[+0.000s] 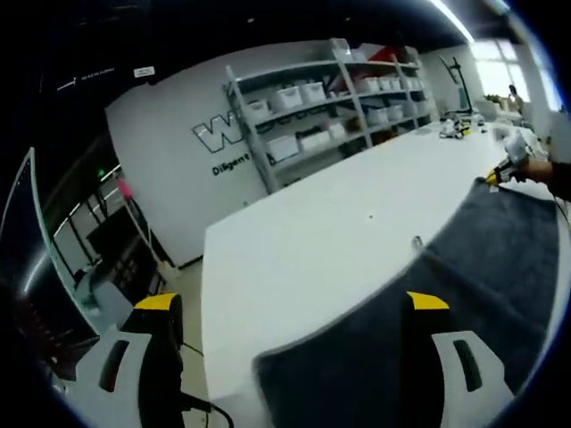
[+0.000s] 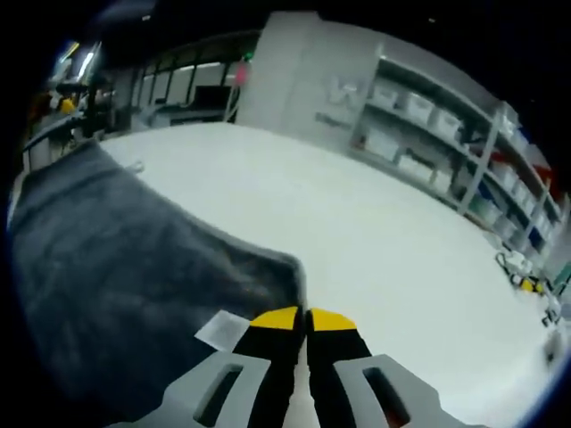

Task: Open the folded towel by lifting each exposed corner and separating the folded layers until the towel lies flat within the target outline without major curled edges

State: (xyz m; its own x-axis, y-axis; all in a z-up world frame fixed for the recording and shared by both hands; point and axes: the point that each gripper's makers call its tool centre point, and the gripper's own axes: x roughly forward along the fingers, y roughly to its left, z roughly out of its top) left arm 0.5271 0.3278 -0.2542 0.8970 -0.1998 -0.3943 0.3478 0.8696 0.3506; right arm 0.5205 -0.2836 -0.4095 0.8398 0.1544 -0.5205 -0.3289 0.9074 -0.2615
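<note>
Both my tongs are looking like the same build. On my left gripper (image 1: 290,308) I'm seeing two black fingers (image 1: 161,357) capped with yellow pads, each one backed by a pale grey plastic brace with a long slot cut through it. A thin black cable is trailing off below the left-hand finger. My right gripper (image 2: 306,314) is wearing the same kit: black fingers (image 2: 275,348), yellow caps at the tips, and grey slotted braces on both sides. In the left gripper view that right gripper is showing up small and far off, flashing a bit of yellow, with my dark sleeve (image 1: 560,178) showing behind it.
</note>
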